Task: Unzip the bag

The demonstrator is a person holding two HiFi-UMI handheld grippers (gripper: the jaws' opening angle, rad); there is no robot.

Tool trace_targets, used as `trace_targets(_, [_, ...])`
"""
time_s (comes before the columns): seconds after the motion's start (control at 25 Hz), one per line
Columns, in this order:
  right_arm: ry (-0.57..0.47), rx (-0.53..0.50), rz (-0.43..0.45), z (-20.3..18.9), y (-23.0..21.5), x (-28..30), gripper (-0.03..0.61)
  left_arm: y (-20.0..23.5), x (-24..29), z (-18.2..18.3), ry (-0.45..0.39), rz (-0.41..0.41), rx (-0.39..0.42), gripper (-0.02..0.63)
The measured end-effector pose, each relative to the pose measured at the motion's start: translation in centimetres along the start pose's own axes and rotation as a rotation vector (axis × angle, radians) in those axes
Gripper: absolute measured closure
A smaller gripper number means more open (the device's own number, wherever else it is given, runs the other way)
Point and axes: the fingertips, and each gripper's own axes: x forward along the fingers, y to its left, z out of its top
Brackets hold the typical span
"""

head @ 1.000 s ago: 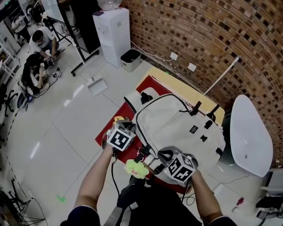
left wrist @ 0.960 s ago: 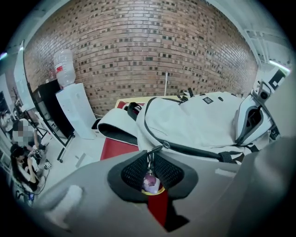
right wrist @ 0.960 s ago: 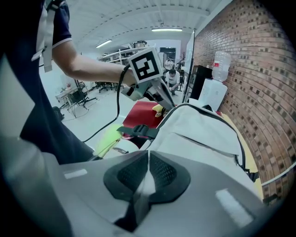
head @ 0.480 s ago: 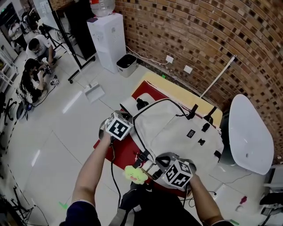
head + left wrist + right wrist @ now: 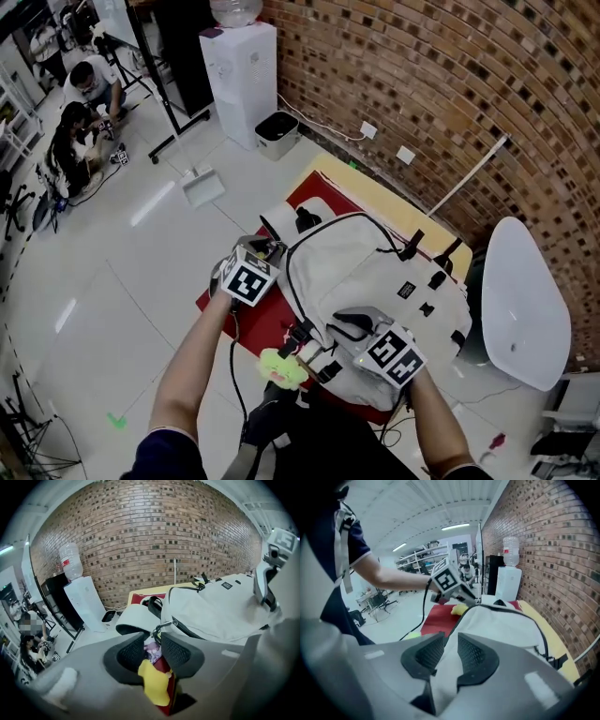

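A cream backpack with a black zip line lies on a red mat. My left gripper is at the bag's left edge. Its jaws have just been opening, and they stand apart with the metal zip pull just past the tips. A yellow scrap lies below them. My right gripper hovers over the bag's near corner. Its jaws have also just been opening, and slack bag cloth shows in the gap without being pinched.
A yellow-green toy hangs at the mat's near edge. A white water dispenser and a bin stand by the brick wall. A white rounded seat is at the right. People crouch at the far left.
The right gripper has lifted and shifted right over the bag's near corner. The left gripper has slid a little along the bag's left edge.
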Motion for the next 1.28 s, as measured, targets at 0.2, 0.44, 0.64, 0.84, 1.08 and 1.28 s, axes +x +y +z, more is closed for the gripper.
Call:
trace_targets(0.2, [-0.038, -0.124, -0.046, 7.1, -4.6, 2.9, 0.474, 0.0, -2.8, -1.9, -0.047, 0.029, -0.088, 0.483])
trace_targets(0.44, [0.057, -0.1, 0.006, 10.6, -9.3, 10.1, 0.412, -4.4, -5.2, -1.9, -0.162, -0.062, -0.369, 0.483])
trace_targets(0.64, [0.168, -0.012, 0.032, 10.7, -11.6, 13.9, 0.422, -6.4, -4.6, -1.1, -0.222, -0.12, -0.611, 0.482])
trace_targets(0.84, [0.32, 0.037, 0.088, 9.1, -11.7, 15.7, 0.425, -7.3, -2.9, -1.0, -0.182, -0.13, -0.629, 0.462])
trace_targets(1.08, [0.364, 0.028, 0.14, 8.7, -10.7, 15.5, 0.536, -7.5, -1.9, -2.1, -0.139, -0.14, -0.64, 0.52])
trace_targets(1.28, [0.312, 0.082, 0.178, 8.8, -10.6, 15.2, 0.557, -7.7, -2.2, -2.1, -0.153, -0.13, -0.637, 0.57])
